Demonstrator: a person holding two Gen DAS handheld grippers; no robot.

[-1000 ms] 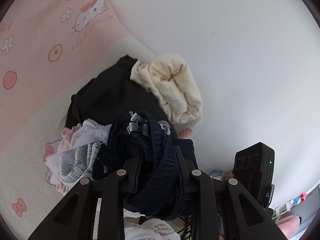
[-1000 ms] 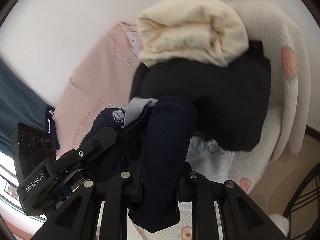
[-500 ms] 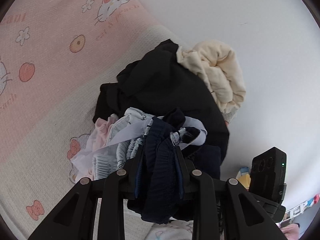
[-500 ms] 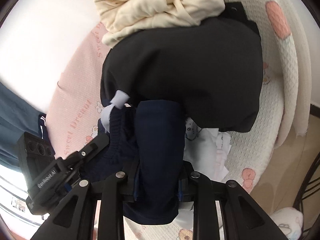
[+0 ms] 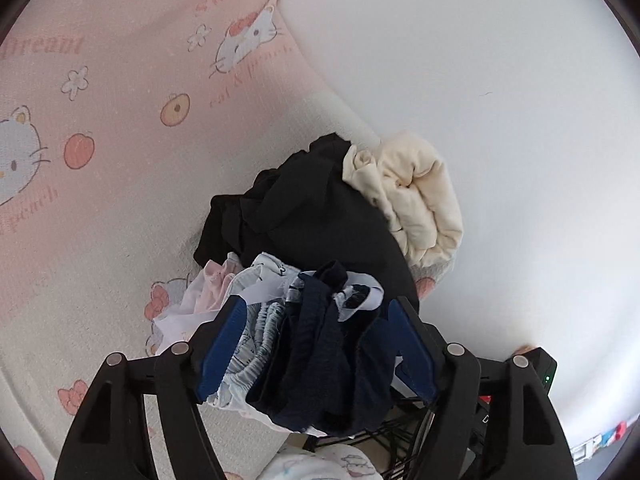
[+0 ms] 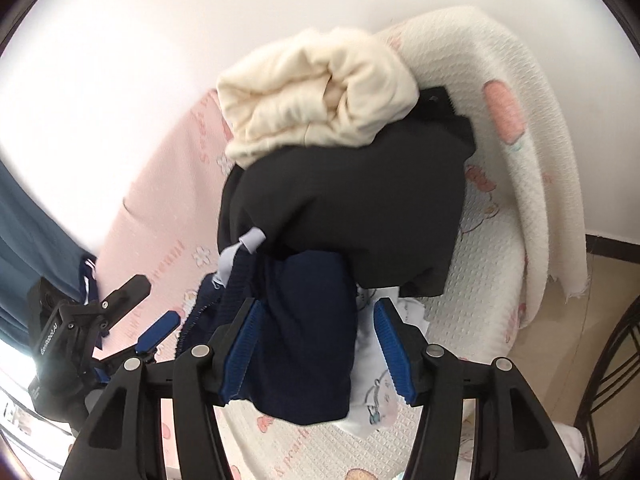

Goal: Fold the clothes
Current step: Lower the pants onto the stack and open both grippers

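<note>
A folded navy garment [image 5: 320, 360] lies on a pile of clothes on the bed. My left gripper [image 5: 316, 302] is open, its blue pads wide on either side of the navy cloth. My right gripper [image 6: 317, 301] is open too, with the navy garment [image 6: 308, 328] lying loose between its pads and brushing the left one. Behind it sit a black garment [image 6: 348, 208] and a rolled cream garment [image 6: 316, 96] on top. In the right wrist view the left gripper [image 6: 154, 302] shows at the lower left, open.
Pale striped and printed clothes [image 5: 248, 320] lie under the navy piece. A pink cartoon sheet [image 5: 120, 80] and a white waffle blanket [image 6: 492, 240] cover the bed against a white wall. A black metal rack [image 6: 608, 360] stands at the right, a blue curtain [image 6: 28, 232] at the left.
Both grippers were shut on the navy garment and have now opened, leaving it resting against the black garment on the pile.
</note>
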